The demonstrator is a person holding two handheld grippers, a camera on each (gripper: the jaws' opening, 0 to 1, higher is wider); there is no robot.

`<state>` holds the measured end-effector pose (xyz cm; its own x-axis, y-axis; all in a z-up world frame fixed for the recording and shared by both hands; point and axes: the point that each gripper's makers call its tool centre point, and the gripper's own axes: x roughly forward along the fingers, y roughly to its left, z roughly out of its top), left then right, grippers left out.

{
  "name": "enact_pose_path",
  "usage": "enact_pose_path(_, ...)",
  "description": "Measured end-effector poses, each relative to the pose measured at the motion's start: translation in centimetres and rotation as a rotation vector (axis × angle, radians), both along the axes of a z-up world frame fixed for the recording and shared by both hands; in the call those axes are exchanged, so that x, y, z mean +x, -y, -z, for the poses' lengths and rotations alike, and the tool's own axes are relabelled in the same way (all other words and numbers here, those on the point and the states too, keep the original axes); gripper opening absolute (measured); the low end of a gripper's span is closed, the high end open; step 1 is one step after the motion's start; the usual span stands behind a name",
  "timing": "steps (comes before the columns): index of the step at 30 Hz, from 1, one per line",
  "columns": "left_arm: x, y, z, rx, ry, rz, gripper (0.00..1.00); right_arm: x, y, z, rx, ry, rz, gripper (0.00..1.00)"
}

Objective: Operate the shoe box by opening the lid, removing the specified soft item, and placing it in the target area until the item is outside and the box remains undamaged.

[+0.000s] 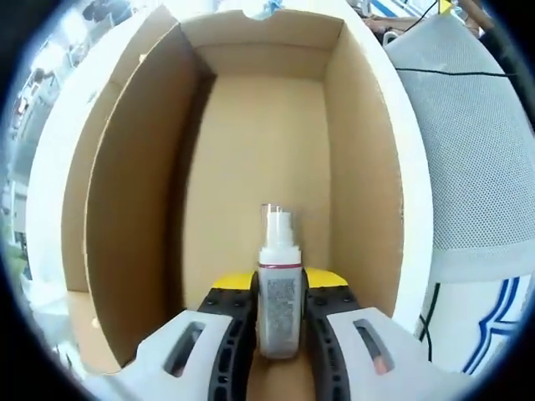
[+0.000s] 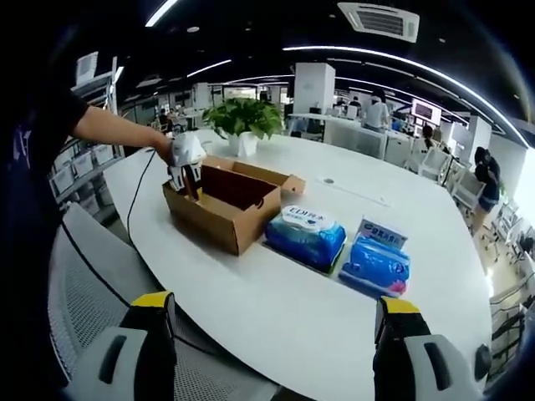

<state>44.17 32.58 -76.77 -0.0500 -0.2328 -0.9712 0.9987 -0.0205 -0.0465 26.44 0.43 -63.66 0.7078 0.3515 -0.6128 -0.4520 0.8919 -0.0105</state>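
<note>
An open cardboard shoe box (image 2: 221, 221) stands on the white table (image 2: 284, 309). In the left gripper view I look straight into its bare brown inside (image 1: 134, 209). My left gripper (image 1: 280, 288) is shut on a small bottle (image 1: 278, 309) with a clear cap, a pink band and a grey label, held upright inside the box. In the right gripper view a person's hand holds the left gripper (image 2: 185, 167) over the box's left end. My right gripper (image 2: 276, 302) hangs well back from the table, jaws wide open with nothing between them.
Two blue soft wipe packs (image 2: 305, 234) (image 2: 376, 263) lie on the table right of the box. A potted plant (image 2: 244, 117) stands behind it. A grey mesh chair (image 2: 92, 292) sits at the near table edge, also seen as mesh (image 1: 476, 150) beside the box.
</note>
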Motion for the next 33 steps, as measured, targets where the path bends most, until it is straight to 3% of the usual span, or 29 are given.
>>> enact_pose_path(19, 1.0, 0.6, -4.7, -0.124, 0.075, -0.044, 0.19, 1.6, -1.2, -1.7, -0.004, 0.073, -0.054, 0.97)
enact_pose_path(33, 0.1, 1.9, -7.4, -0.185, 0.115, -0.038, 0.19, 2.8, -3.8, -2.9, 0.003, 0.126, -0.139, 0.91)
